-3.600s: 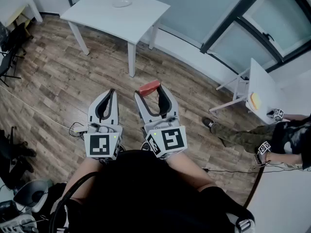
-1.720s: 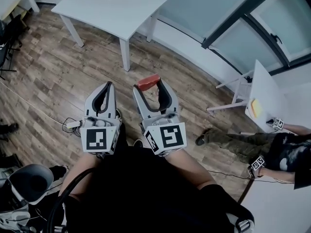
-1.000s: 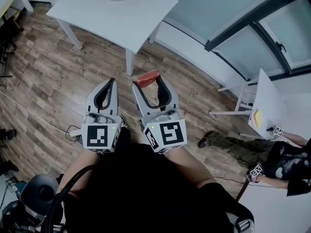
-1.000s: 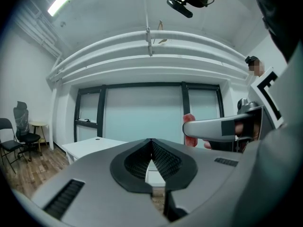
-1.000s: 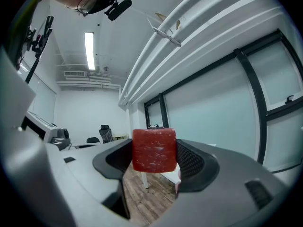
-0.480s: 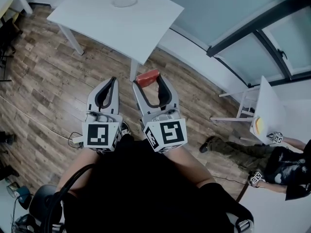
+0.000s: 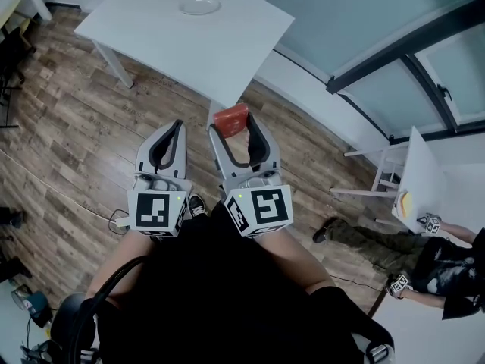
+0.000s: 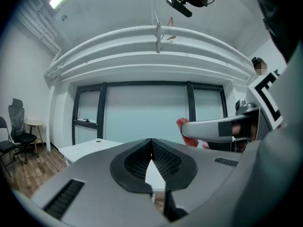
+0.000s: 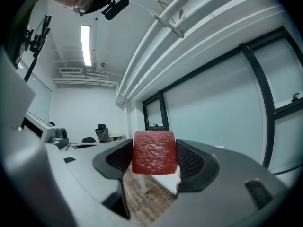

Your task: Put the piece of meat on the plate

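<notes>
While the person stands on the wood floor (image 7: 76, 120), both tools are held out in front of the body, side by side at the centre of the head view. The right gripper (image 7: 233, 130) is clamped on the piece of meat (image 7: 231, 118), a red, square-edged slab with a grainy surface. In the right gripper view the slab (image 9: 154, 152) stands upright between the two dark ribbed pads (image 9: 189, 160), which press on its left and right sides, and its top rises above them. The left gripper (image 7: 175, 127) carries nothing: its own view shows the jaws (image 8: 151, 155) brought together at their tips with only a thin slit lower down (the red slab and the other tool's arm peek in at that view's right).

The plate (image 7: 199, 7) is small, pale and round, and lies near the far edge of the white table (image 7: 189, 48) at the top of the head view, well apart from the meat. The meat appears just below the table's near corner. A second person (image 7: 424, 252) sits at the lower right, beside another white table (image 7: 418, 165).
</notes>
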